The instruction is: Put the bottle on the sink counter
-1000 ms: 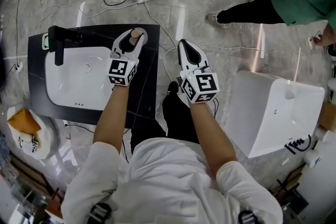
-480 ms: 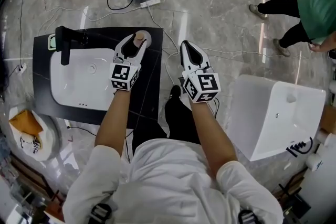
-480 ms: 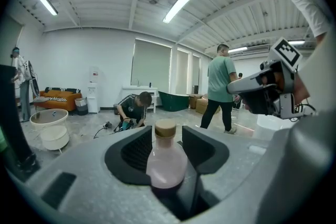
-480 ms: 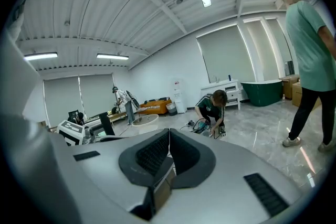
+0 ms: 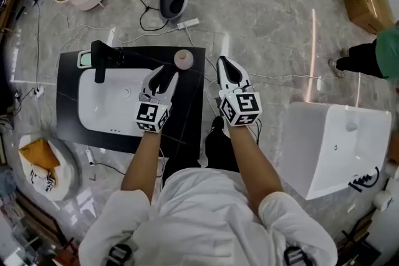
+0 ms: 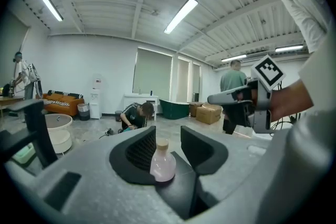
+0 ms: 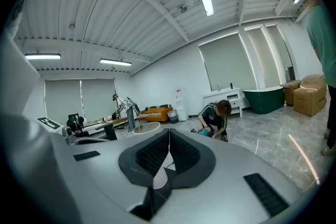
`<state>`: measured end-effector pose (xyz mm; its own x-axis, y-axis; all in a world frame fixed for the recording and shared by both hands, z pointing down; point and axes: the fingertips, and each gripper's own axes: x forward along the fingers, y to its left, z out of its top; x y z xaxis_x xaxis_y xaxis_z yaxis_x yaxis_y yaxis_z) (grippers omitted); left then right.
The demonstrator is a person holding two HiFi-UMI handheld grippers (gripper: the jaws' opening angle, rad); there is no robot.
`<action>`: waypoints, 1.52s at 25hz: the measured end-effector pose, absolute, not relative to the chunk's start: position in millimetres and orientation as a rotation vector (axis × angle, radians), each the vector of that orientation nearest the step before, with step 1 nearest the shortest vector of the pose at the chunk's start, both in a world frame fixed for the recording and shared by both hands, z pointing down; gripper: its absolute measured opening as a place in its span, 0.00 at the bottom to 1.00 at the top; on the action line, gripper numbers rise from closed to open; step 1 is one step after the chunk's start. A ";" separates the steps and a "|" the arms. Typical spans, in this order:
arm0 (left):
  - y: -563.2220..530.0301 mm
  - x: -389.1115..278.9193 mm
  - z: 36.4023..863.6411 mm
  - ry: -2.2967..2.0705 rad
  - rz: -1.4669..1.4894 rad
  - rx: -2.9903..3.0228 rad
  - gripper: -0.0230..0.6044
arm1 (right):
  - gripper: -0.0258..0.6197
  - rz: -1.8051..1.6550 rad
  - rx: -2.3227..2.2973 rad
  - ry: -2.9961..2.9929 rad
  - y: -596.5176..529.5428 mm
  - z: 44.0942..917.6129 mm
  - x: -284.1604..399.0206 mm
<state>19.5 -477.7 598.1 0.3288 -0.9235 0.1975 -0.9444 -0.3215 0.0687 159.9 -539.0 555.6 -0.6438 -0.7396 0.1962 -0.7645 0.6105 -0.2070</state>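
Over the black sink desk (image 5: 190, 110), closing the left gripper's (image 5: 165, 73) empty fingers (image 6: 137, 150) just short of the upright bottle (image 5: 183, 59); holding the right gripper's (image 5: 224, 62) fingers clenched.

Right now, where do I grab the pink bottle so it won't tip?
Grip the bottle by its round belly, low down, coming in level from the near side. It stands upright on the counter, and its neck is thin with a stopper on top.

Showing pale pink on the bottle (image 6: 163, 168), tan on its cap (image 6: 163, 142). Setting white basin (image 5: 106, 106) against black counter (image 5: 190, 115).
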 end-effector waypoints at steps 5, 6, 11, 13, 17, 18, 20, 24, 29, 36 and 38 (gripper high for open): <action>-451.6 1.5 541.0 -1.740 0.078 2.479 0.23 | 0.06 0.355 1.333 -2.763 -521.7 520.7 145.8; -445.5 -2.7 530.2 -1.738 0.059 2.496 0.23 | 0.06 0.340 1.344 -2.769 -516.7 513.6 142.4; -421.5 -25.5 478.6 -1.731 -0.051 2.595 0.17 | 0.06 0.245 1.428 -2.790 -493.6 477.2 129.7; -409.7 -32.5 458.8 -1.708 -0.102 2.634 0.16 | 0.06 0.201 1.449 -2.796 -477.4 463.7 126.7; -374.7 -45.7 423.1 -1.675 -0.171 2.690 0.11 | 0.06 0.127 1.445 -2.773 -424.4 454.0 126.3; -369.2 -48.7 419.4 -1.665 -0.177 2.699 0.10 | 0.06 0.122 1.452 -2.760 -413.4 455.7 127.9; -360.9 -54.1 420.6 -1.638 -0.181 2.710 0.08 | 0.06 0.129 1.462 -2.736 -394.3 463.8 130.7; -345.0 -60.3 436.9 -1.598 -0.184 2.696 0.06 | 0.06 0.147 1.432 -2.707 -362.4 479.7 129.5; -316.2 -55.1 444.3 -1.567 -0.153 2.681 0.06 | 0.06 0.143 1.389 -2.709 -330.0 474.0 136.6; -256.0 -41.3 449.6 -1.605 -0.097 2.632 0.06 | 0.06 0.104 1.361 -2.748 -277.9 459.5 164.7; -236.4 -24.4 446.9 -1.595 -0.082 2.642 0.06 | 0.06 0.098 1.364 -2.760 -262.3 454.7 177.7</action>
<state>-24.4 -236.4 446.9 0.4653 -0.8850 -0.0170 -0.8821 -0.4652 0.0742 177.7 -262.3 454.7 -0.6062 -0.7910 0.0828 -0.7949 0.6061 -0.0296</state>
